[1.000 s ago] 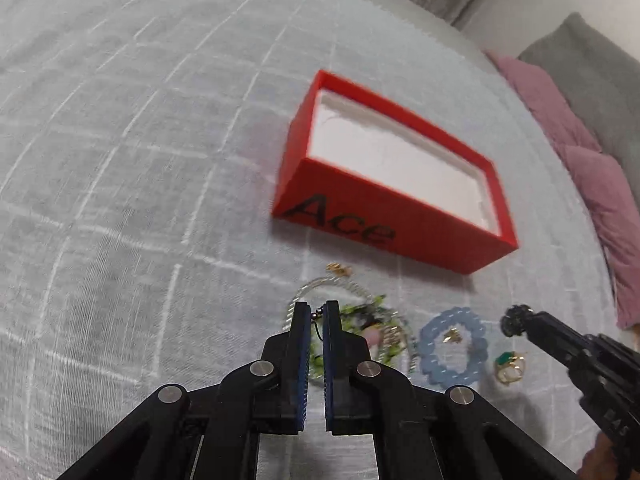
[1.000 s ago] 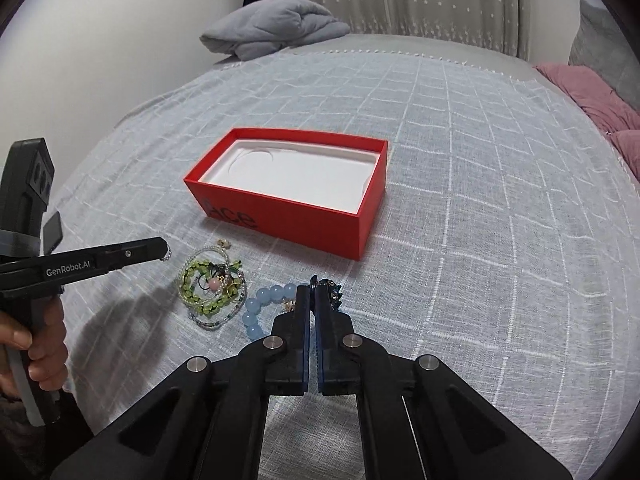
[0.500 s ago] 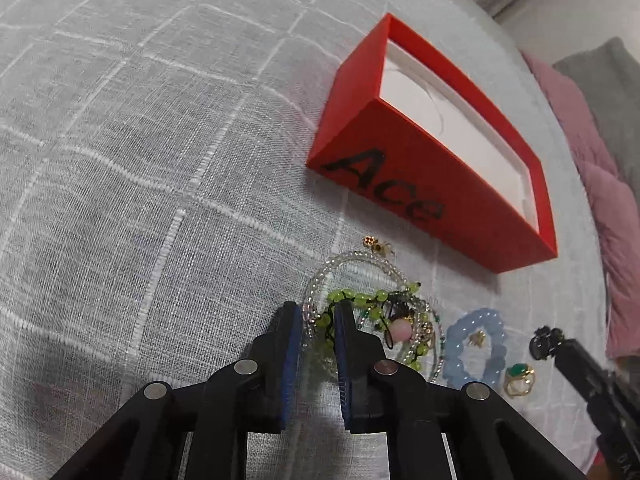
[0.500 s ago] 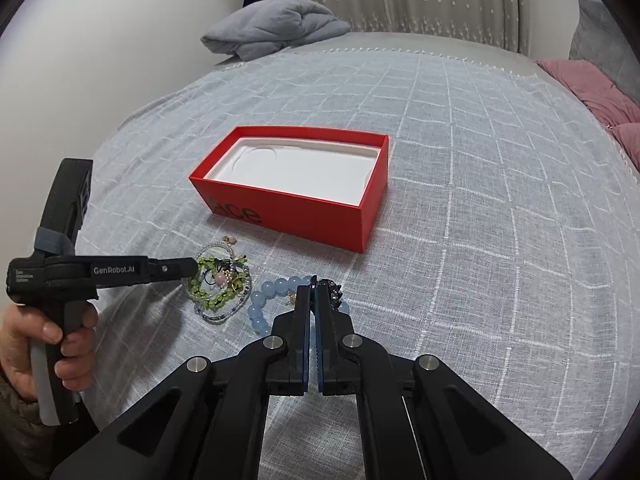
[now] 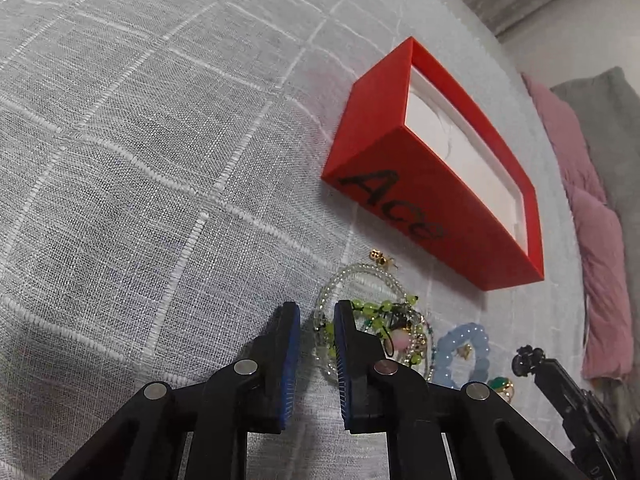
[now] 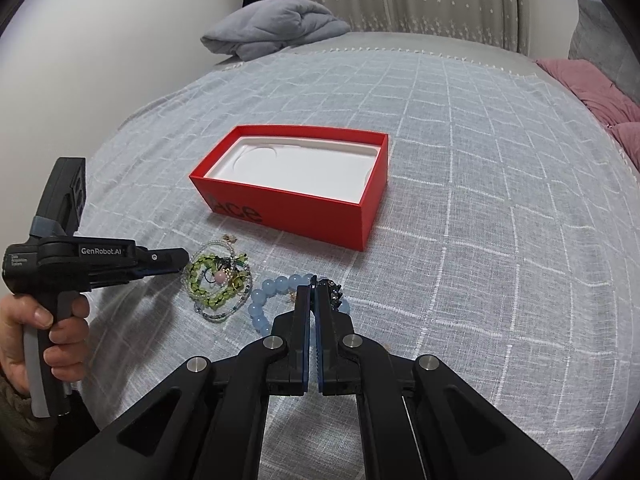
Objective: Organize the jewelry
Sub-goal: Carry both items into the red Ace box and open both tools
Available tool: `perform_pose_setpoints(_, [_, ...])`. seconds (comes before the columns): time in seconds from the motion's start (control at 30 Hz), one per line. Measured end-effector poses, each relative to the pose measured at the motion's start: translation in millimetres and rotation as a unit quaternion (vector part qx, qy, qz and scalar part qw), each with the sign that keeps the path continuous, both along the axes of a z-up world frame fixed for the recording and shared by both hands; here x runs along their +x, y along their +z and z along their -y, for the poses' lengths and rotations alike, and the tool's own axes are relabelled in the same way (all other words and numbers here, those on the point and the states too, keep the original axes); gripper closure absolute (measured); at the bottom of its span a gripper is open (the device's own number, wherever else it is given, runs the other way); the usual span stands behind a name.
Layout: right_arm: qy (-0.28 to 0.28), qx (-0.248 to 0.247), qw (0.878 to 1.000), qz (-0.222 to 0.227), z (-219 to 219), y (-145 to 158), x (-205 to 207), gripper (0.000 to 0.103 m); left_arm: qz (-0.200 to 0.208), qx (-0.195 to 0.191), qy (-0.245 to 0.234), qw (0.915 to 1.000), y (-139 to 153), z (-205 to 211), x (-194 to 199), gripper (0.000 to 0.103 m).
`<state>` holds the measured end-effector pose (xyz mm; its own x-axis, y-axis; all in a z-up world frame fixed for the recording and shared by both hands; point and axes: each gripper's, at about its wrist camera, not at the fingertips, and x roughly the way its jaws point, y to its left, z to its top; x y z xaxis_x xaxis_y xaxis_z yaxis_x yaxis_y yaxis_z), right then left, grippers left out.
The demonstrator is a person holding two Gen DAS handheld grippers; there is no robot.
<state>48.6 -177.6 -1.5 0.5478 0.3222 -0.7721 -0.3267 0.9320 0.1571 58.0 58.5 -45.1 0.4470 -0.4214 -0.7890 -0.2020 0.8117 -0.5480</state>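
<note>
A red box [image 5: 436, 204] [image 6: 296, 208] with a white insert stands open on the grey checked bedspread. In front of it lies a tangle of green and clear bead bracelets [image 5: 376, 320] [image 6: 218, 280], a pale blue bead bracelet [image 5: 460, 352] [image 6: 266, 296], a green-stone ring [image 5: 500, 386] and a small gold earring [image 5: 380, 257]. My left gripper [image 5: 317, 312] [image 6: 180, 260] is slightly open, its tips low at the left rim of the tangle. My right gripper [image 6: 313, 286] [image 5: 528, 358] is shut on a small dark spiky piece [image 6: 331, 288] above the blue bracelet.
A folded grey blanket [image 6: 272, 24] lies at the far left of the bed by the headboard. Pink pillows [image 6: 592, 88] [image 5: 592, 240] lie along the right side. The bedspread [image 6: 480, 220] stretches wide to the right of the box.
My left gripper has moved down and forward to the bracelet tangle and its jaws have opened a little. My right gripper has stayed shut, nearly still.
</note>
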Motion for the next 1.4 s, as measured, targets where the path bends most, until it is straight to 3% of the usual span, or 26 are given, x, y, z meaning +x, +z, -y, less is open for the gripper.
perform_pose_setpoints(0.1, [0.000, 0.000, 1.000, 0.001, -1, 0, 0, 0.102, 0.002, 0.011, -0.001, 0.9999, 2, 7, 2, 0.094])
perform_pose_setpoints(0.13, [0.001, 0.000, 1.000, 0.001, -1, 0, 0, 0.102, 0.006, 0.013, -0.003, 0.9999, 4, 8, 2, 0.103])
perform_pose_setpoints(0.47, [-0.001, 0.003, 1.000, 0.004, 1, 2, -1, 0.102, 0.022, 0.020, -0.024, 0.9993, 13, 18, 0, 0.103])
perform_pose_setpoints(0.73, [0.004, 0.024, 1.000, 0.012, 3, 11, 2, 0.101, 0.087, -0.010, -0.045, 0.9952, 56, 17, -6, 0.103])
perform_pose_setpoints(1.0, [0.005, 0.074, 0.997, 0.012, 0, 28, 35, 0.101, 0.150, 0.039, -0.061, 0.9860, 99, 26, 31, 0.103])
perform_pose_setpoints(1.17, [-0.003, 0.073, 0.997, 0.017, -5, 32, 62, 0.101, 0.146, 0.063, -0.071, 0.9847, 88, 33, 59, 0.103])
perform_pose_setpoints(1.4, [-0.014, 0.060, 0.998, -0.001, -9, 16, 85, 0.101, 0.141, 0.076, -0.075, 0.9843, 76, 38, 74, 0.103])
